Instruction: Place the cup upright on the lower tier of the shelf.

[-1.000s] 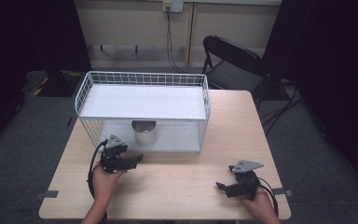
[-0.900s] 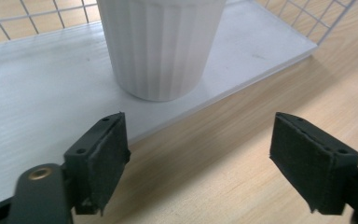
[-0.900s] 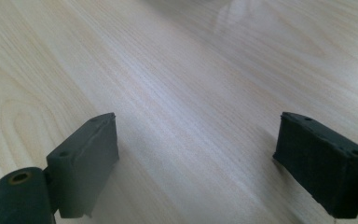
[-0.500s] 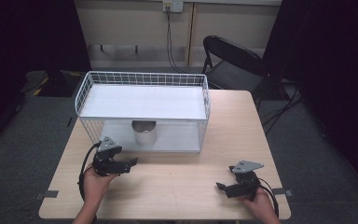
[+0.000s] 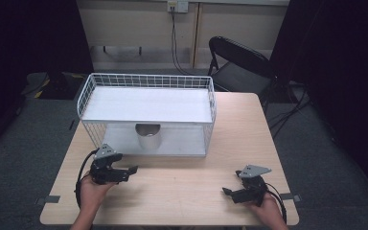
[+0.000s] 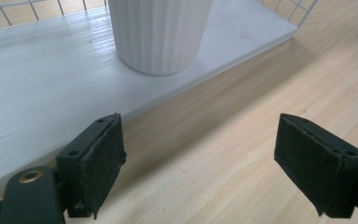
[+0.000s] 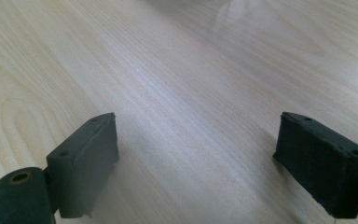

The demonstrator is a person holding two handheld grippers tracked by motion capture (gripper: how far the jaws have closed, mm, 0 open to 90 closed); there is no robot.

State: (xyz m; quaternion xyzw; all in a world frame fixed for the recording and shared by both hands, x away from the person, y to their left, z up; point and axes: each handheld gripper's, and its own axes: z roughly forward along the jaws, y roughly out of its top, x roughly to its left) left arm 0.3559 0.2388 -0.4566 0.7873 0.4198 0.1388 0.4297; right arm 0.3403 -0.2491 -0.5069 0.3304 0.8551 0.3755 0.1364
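Note:
A white ribbed cup (image 5: 148, 136) stands on the lower shelf of a white wire rack (image 5: 148, 76) at the back of the wooden table (image 5: 182, 167). In the left gripper view the cup (image 6: 158, 32) rises a short way beyond the jaws, on the white shelf board (image 6: 42, 93). My left gripper (image 5: 132, 169) (image 6: 198, 144) sits on the table in front of the rack's left half. Its jaws have just been opening and stand wide with nothing between them. At the near right, my right gripper (image 5: 226, 191) (image 7: 196, 149) rests open over bare wood.
The rack's upper shelf is a flat white board with a raised wire rim. A black folding chair (image 5: 239, 62) stands behind the table's far right corner. Tape strips mark the table's near corners.
My left gripper has drawn back from the rack toward the near left, away from the cup. The right gripper has stayed where it was.

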